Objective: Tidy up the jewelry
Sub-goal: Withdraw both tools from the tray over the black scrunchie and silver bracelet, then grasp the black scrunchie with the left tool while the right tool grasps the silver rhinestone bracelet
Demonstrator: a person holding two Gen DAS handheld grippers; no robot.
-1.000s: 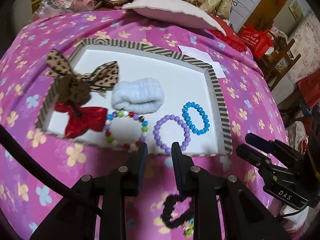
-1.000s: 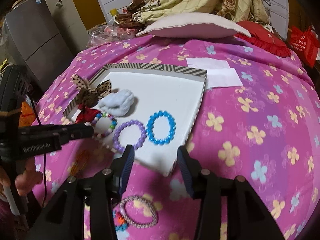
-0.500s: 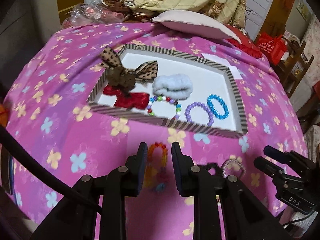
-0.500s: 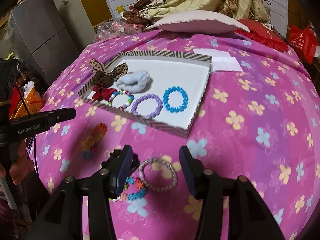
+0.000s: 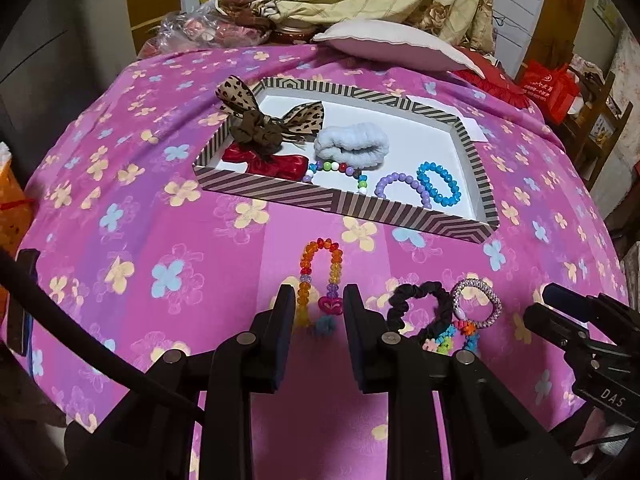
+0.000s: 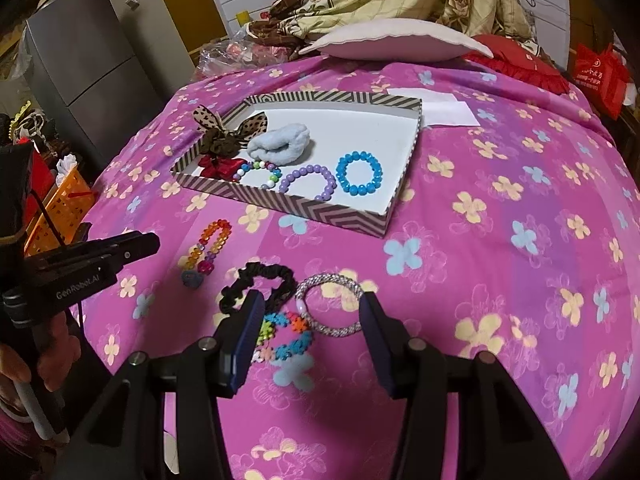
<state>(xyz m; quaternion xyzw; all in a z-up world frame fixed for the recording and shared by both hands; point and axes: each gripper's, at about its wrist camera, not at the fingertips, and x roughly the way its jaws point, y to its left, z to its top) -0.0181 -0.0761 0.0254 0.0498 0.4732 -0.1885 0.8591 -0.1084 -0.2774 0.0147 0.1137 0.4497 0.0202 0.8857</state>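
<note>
Four loose pieces are left on the pink floral bedspread (image 6: 500, 208), everything else is already in the striped tray (image 6: 280, 204) up at 12 o'clock from both grippers. Biggest thing in there is the leopard bow (image 5: 276, 120), then the fluffy white scrunchie (image 5: 350, 146), a red bow (image 5: 264, 162), and three bead bracelets in a row along the near wall: multicolour (image 5: 336, 172), purple (image 5: 404, 186), blue (image 5: 438, 184).

Out on the bedspread, the black scrunchie (image 6: 258, 280) sits at about 11 o'clock of the right gripper (image 6: 310, 312), touching the silver sparkly bracelet (image 6: 332, 304) that lies right between its tips. A little neon flower bracelet (image 6: 286, 334) is tucked under those two at the gripper's 7 o'clock. The right gripper is spread wide and holds nothing.

Left gripper (image 5: 316, 306) is parted about halfway, nothing in it, lined up on the rainbow bead bracelet (image 5: 320, 270) with its pink heart charm (image 5: 330, 304) sitting between the tips.

My guess is the rainbow one is next. I'd come straight down and pinch one side of the bead loop near the charm, not both strands, since round beads probably roll out. Lift high enough to clear the tray's near wall, then drop it in the open white patch at 1 o'clock.
</note>
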